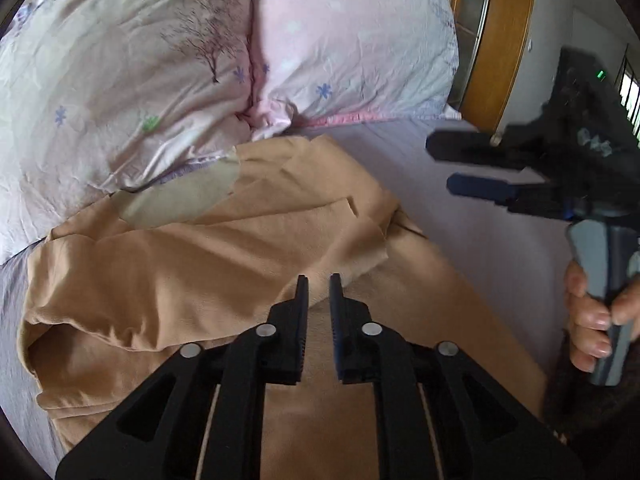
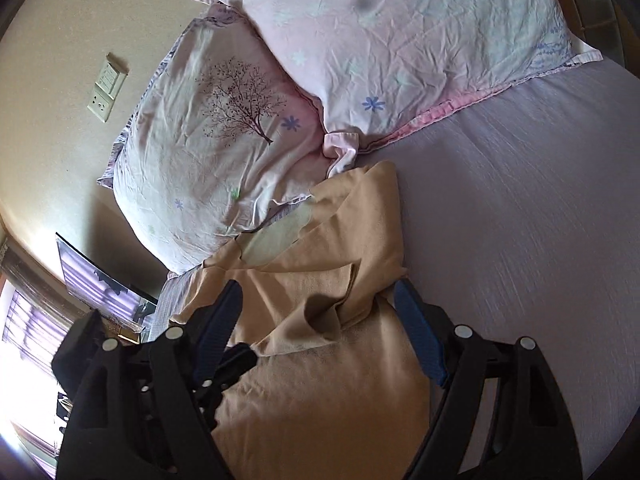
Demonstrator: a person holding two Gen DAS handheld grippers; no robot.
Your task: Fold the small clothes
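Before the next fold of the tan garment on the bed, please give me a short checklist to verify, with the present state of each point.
1. Left tongs free of cloth: ok. A narrow gap shows between the fingers, nothing in it.
2. Right tongs open and empty: ok. Fingers are spread wide above the tan garment.
3. Garment lies flat: not ok. It is rumpled, with folded flaps and creases near its middle.
4. Garment clear of the pillows: not ok. Its far end reaches the pillow edge.
5. Free space on the bed sheet beside the garment: ok.
6. Which kind of garment this is: cannot tell.
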